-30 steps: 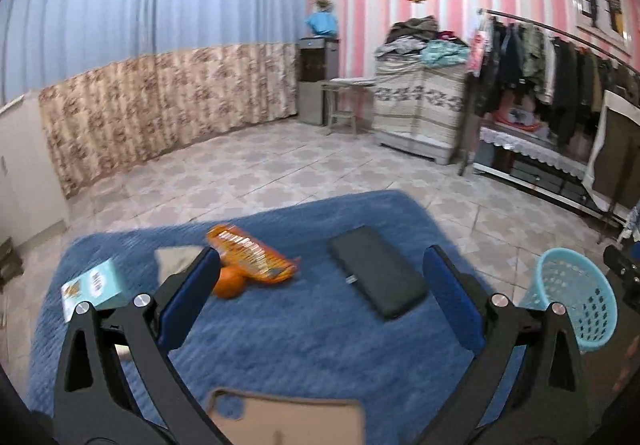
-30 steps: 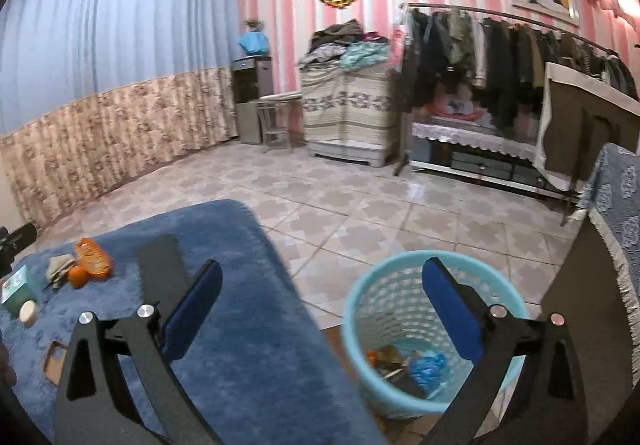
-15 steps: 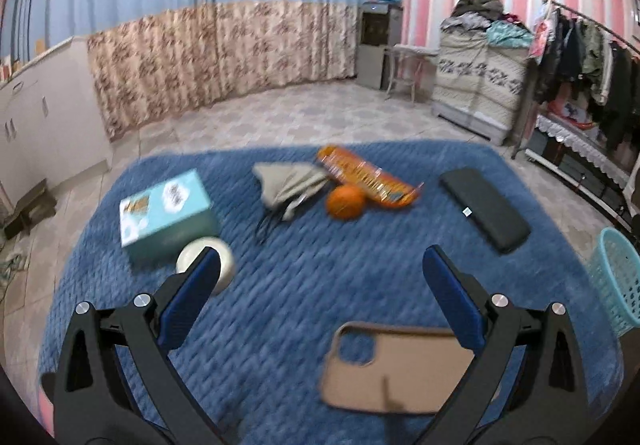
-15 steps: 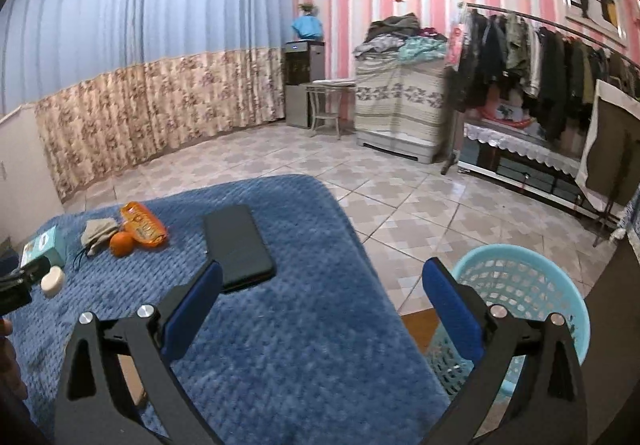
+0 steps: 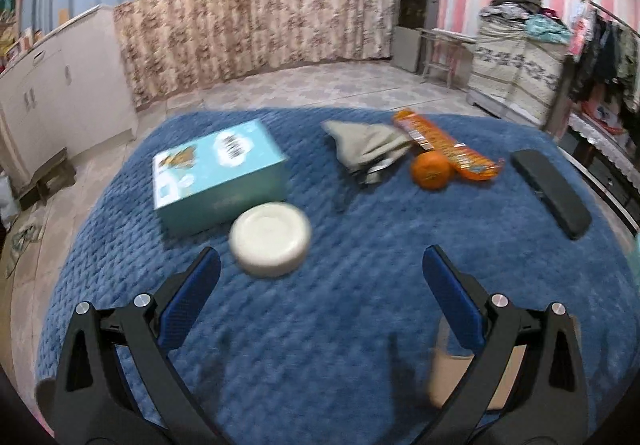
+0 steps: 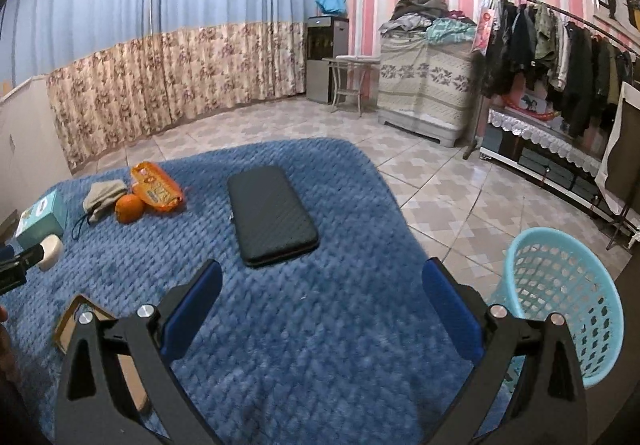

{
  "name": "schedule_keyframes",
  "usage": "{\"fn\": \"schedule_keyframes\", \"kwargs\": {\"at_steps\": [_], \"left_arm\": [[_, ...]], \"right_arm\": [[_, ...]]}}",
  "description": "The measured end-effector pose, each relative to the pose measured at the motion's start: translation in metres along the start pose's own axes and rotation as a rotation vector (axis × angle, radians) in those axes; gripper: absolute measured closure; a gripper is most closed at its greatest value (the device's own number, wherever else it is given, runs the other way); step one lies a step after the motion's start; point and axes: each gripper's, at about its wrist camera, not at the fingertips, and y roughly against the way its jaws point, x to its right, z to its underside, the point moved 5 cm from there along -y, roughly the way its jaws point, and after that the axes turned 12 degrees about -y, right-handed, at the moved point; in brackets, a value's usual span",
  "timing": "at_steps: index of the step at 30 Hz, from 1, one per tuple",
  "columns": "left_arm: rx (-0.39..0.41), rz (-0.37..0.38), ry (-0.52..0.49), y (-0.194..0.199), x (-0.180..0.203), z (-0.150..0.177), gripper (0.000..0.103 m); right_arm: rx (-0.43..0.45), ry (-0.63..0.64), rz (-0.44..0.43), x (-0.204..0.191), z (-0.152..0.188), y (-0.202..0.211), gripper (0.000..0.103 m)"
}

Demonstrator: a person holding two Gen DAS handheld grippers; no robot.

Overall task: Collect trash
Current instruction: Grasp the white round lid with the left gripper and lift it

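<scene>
Left wrist view shows the left gripper [image 5: 320, 269] spread wide and empty above a blue rug [image 5: 320, 345], its blue pads [image 5: 192, 297] well apart. Just ahead of the left pad lies a white round container [image 5: 271, 240], touching the corner of a teal box [image 5: 218, 175]. Farther off sit a grey cloth pouch [image 5: 368, 149], an orange [image 5: 431, 171] beside it, and an orange snack wrapper [image 5: 444, 147] against the fruit. A black flat case [image 5: 551, 193] lies to the right, apart from the rest.

From the right wrist view, the right gripper [image 6: 320, 285] is likewise released and holds nothing; the light blue basket [image 6: 560, 305] stands on the tiles just off the rug's right edge — the likely place for the trash.

The step in hand looks like choosing and approaching a piece of trash with the left gripper. The wrapper seems the clearest candidate. To do it well, the gripper should come down with one pad on each long side of the wrapper and close on the free end away from the orange, so the fruit is not nudged or caught. The wrapper is thin and likely to slip — a low, firm pinch near the rug would serve best. A tan phone case [image 6: 76, 321] lies near the grippers and should be left alone.
</scene>
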Motion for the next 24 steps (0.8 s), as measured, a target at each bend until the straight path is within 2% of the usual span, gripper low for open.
{"fn": "schedule_keyframes", "kwargs": {"at_steps": [5,10,12,14,16,18,20,22,24], "left_arm": [[-0.064,-0.041,0.073,-0.027,-0.023,0.014,0.006],[-0.081,-0.105,0.081,-0.045,-0.029,0.003,0.006],[-0.123,-0.113,0.096,-0.056,-0.033,0.002,0.011],[-0.158,-0.091,0.126,-0.065,-0.038,0.004,0.017],[-0.167,-0.051,0.167,-0.07,-0.042,0.005,0.018],[-0.16,-0.053,0.164,-0.071,-0.042,0.004,0.022],[-0.147,-0.028,0.127,-0.071,-0.035,0.002,0.04],[-0.135,-0.024,0.099,-0.07,-0.03,0.001,0.042],[-0.134,-0.012,0.113,-0.071,-0.031,0.002,0.042]], "right_arm": [[-0.03,0.017,-0.015,-0.014,0.008,-0.019,0.005],[-0.052,0.046,-0.035,-0.036,0.01,-0.033,0.005],[-0.063,0.065,-0.046,-0.049,0.007,-0.039,0.005],[-0.074,0.089,-0.068,-0.065,0.004,-0.045,0.005],[-0.09,0.096,-0.099,-0.077,0.001,-0.049,0.005],[-0.116,0.093,-0.143,-0.093,-0.001,-0.058,0.005],[-0.142,0.091,-0.183,-0.109,-0.002,-0.067,0.005],[-0.163,0.112,-0.219,-0.128,-0.002,-0.075,0.005],[-0.176,0.15,-0.237,-0.146,0.001,-0.082,0.005]]}}
